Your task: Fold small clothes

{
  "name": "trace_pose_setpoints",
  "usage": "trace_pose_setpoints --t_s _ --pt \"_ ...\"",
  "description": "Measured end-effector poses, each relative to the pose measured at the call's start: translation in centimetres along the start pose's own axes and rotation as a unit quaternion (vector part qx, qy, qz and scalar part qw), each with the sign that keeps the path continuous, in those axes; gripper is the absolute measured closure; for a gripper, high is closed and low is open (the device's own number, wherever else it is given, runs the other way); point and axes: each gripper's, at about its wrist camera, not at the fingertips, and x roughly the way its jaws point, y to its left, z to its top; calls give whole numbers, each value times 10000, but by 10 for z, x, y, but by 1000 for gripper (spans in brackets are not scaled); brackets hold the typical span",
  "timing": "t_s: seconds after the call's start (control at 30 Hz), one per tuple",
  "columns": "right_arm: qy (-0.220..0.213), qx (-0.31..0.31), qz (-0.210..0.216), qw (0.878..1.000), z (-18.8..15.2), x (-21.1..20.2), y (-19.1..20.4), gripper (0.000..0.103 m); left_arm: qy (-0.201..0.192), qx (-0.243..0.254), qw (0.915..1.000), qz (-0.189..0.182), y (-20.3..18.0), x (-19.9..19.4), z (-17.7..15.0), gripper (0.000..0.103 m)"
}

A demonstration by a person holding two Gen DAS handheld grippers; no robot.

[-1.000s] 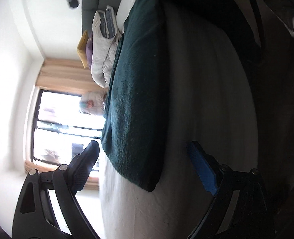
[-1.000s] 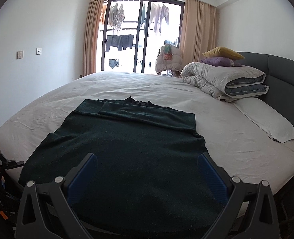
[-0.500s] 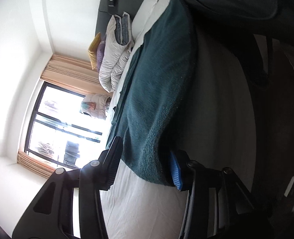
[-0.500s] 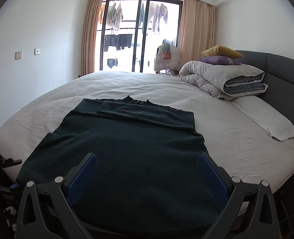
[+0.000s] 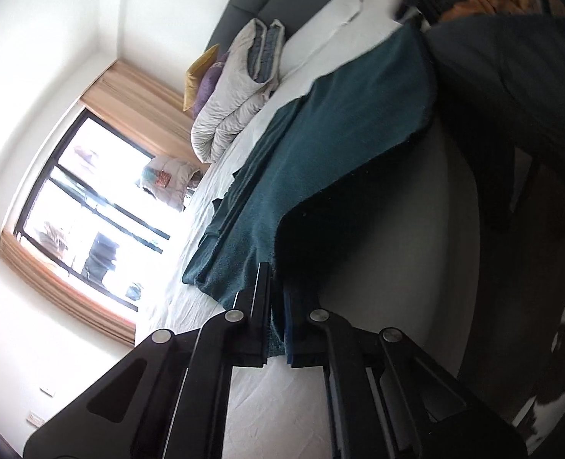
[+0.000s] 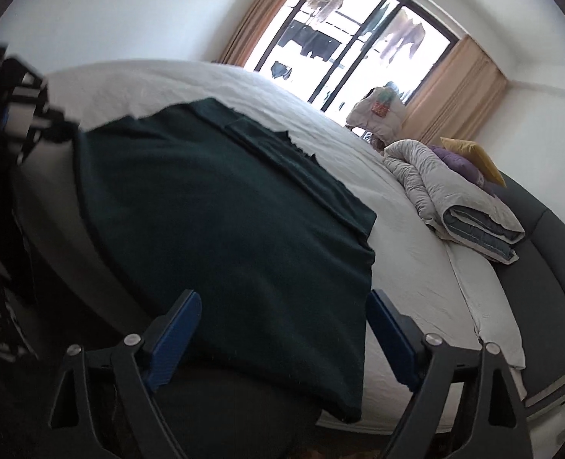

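Note:
A dark green sweater lies spread on the white bed, its hem hanging over the near edge. In the left wrist view my left gripper is shut on the sweater's near corner hem. That corner is lifted slightly off the mattress. My right gripper is open, its blue pads either side of the sweater's other near corner, the cloth lying between the fingers. My left gripper also shows at the far left of the right wrist view.
A folded grey duvet with purple and yellow pillows lies by the dark headboard. A white pillow lies to the right. Window and curtains stand behind the bed. The dark floor lies below the bed edge.
My left gripper closed on the sweater's corner hem. My right gripper tilted and moved down to the other near corner, still open.

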Motion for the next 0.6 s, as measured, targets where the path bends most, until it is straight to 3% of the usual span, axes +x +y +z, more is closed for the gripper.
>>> trace_pose_setpoints --t_s 0.27,0.4,0.6 --pt "403 -1078 -353 9927 -45 22 28 32 -157 -447 9988 154 36 -7 22 99" --pt "500 -987 -439 9929 -50 30 16 33 -122 -772 9968 174 57 -6 31 99" --pt "662 -1333 -1051 9833 -61 42 -18 33 -178 -1115 9932 286 86 -11 42 99"
